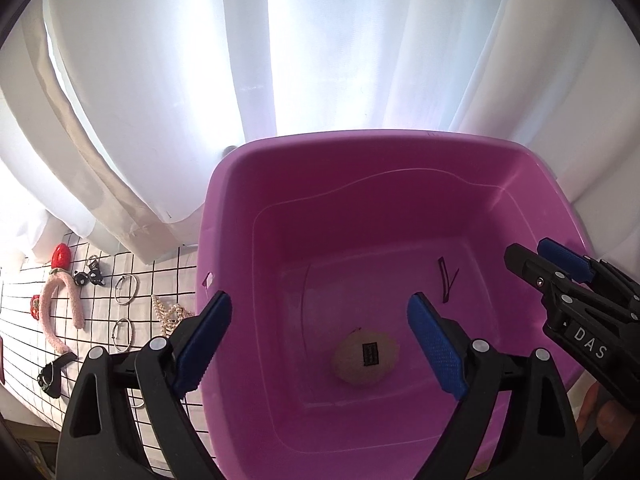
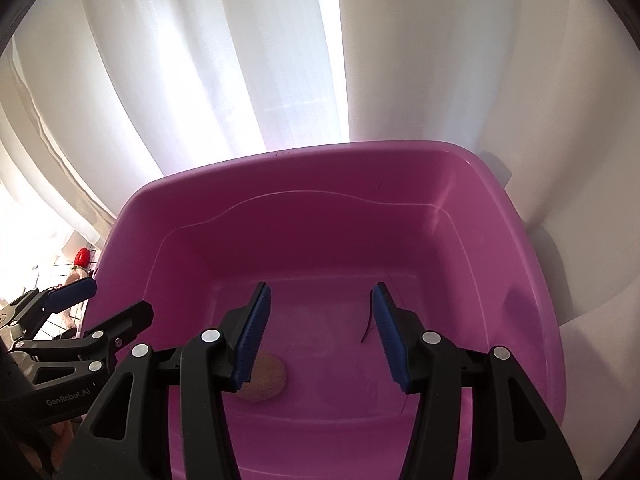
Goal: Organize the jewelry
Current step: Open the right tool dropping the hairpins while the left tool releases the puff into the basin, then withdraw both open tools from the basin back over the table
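Jewelry: pearl-bead necklace [image 1: 170, 314], silver wire bangles [image 1: 126, 289] and fuzzy pink headband [image 1: 60, 312] lie on the white grid-patterned surface [image 1: 168, 272] left of the purple plastic tub [image 1: 240, 208].

Tub contents: cream round puff [image 1: 366, 356], thin dark clip [image 1: 446, 280].

Left gripper [image 1: 320, 342] and right gripper [image 2: 320, 338]: both spread wide, empty, above the tub.

Risk: fine bangles and loose beads may slip from the pads.

Obscured: puff partly hidden in the right view; small dark items unidentifiable.

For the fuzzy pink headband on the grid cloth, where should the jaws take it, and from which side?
Judging by its pose, grip the pink headband at the top of its arch, coming straight down from above: it lies flat, and the arch top sits nearest the red clip, the legs by bangles.
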`<control>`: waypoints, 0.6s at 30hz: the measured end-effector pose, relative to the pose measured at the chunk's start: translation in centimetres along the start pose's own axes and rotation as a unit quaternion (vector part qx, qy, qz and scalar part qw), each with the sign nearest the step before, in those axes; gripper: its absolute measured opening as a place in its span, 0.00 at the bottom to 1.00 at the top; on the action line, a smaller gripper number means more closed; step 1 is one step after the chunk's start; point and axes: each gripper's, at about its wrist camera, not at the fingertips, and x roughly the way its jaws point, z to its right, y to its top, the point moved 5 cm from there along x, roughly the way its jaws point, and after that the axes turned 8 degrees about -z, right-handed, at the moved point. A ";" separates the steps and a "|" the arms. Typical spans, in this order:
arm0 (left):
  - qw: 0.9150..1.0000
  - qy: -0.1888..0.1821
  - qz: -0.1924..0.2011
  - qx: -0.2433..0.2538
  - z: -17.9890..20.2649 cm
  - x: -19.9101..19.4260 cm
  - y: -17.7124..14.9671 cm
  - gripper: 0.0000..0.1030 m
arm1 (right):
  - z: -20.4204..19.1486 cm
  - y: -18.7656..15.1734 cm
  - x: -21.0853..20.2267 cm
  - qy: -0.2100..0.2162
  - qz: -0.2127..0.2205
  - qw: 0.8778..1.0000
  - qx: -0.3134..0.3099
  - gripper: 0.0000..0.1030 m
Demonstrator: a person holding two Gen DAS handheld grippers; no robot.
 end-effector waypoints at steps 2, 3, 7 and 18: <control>1.000 -0.003 -0.001 -0.002 -0.2 -0.3 -0.1 0.85 | -0.2 0.0 -0.2 0.001 0.003 1.000 0.000 0.51; 1.000 -0.006 -0.002 -0.002 -0.3 -0.4 -0.2 0.85 | -0.3 0.0 -0.2 0.001 0.004 1.000 0.000 0.51; 1.000 -0.007 0.008 -0.004 -1.1 -1.3 -0.5 0.85 | -1.2 -0.1 -0.9 0.006 0.012 1.000 -0.003 0.52; 0.998 0.007 0.046 -0.036 -7.3 -5.0 -2.1 0.92 | -6.6 -1.0 -2.1 0.059 0.027 0.998 0.000 0.72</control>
